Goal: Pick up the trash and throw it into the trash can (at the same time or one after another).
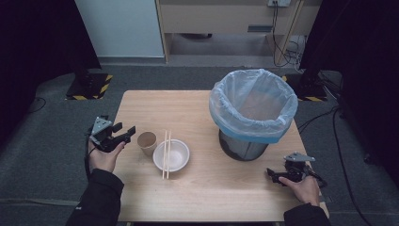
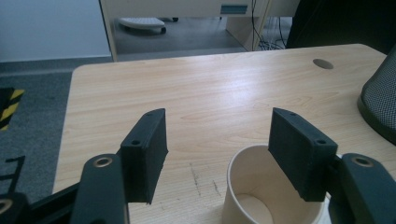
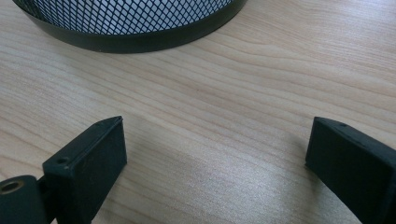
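Note:
A brown paper cup [image 1: 147, 141] stands upright on the wooden table [image 1: 188, 108], left of a white bowl [image 1: 177, 159]. A pair of chopsticks [image 1: 166, 153] lies across the bowl. My left gripper [image 1: 123, 132] hovers just left of the cup, open. In the left gripper view, the cup [image 2: 252, 210] sits low between the jaws of the left gripper [image 2: 217, 116], close against the right one and apart from the left one. My right gripper [image 1: 273, 175] rests open near the table's front right. In the right gripper view, bare wood lies between the jaws of the right gripper [image 3: 215, 126].
A black mesh bin [image 1: 251, 113] lined with a pale blue plastic bag stands at the table's right. Its wall [image 2: 380, 102] and base [image 3: 130, 23] are near both grippers. A cable hole [image 2: 322, 63] is in the table's far edge. Grey floor surrounds the table.

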`<action>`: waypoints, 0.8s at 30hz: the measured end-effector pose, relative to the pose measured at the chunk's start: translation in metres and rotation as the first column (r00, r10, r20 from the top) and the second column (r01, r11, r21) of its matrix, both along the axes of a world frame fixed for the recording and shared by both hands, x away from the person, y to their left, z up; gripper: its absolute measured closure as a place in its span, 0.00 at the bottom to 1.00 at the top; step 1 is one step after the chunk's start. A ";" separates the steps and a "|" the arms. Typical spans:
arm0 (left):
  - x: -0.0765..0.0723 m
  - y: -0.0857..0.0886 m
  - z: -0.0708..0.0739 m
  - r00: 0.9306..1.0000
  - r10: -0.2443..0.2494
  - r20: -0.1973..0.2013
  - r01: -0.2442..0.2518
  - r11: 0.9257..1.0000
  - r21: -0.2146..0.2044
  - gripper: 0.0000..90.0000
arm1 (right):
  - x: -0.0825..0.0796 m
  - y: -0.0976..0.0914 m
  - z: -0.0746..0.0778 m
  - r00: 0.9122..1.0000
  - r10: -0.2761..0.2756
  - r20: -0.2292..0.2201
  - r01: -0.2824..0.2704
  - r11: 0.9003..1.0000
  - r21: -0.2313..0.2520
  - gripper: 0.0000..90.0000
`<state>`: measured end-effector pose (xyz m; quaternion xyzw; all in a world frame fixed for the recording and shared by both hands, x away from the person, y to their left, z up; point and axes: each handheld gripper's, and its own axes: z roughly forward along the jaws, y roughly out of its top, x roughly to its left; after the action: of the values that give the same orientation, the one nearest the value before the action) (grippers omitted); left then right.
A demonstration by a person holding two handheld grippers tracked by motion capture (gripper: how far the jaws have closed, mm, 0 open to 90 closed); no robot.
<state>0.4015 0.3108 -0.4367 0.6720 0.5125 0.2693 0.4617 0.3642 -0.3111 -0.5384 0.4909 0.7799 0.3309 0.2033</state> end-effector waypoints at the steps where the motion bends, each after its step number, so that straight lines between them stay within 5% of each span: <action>1: 0.000 0.000 0.000 1.000 0.000 0.000 0.000 1.000 0.000 0.43 | 0.000 0.000 0.000 1.000 0.000 0.000 0.000 1.000 0.000 0.06; 7: 0.012 -0.005 -0.014 0.998 -0.020 -0.053 0.021 1.000 0.018 0.45 | 0.000 0.000 0.000 1.000 0.001 0.000 -0.001 1.000 0.000 0.06; 18: 0.018 -0.019 -0.038 0.989 -0.046 -0.143 0.062 0.992 0.113 0.50 | 0.000 0.001 0.000 1.000 0.008 -0.002 -0.008 1.000 0.000 0.06; 24: 0.019 -0.020 -0.042 0.983 -0.054 -0.176 0.074 0.991 0.111 0.58 | 0.000 0.002 0.000 1.000 0.004 -0.007 -0.004 1.000 0.002 0.05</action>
<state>0.4209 0.2904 -0.4790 0.7351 0.5118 0.2247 0.3837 0.3639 -0.3093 -0.5383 0.4907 0.7813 0.3304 0.1991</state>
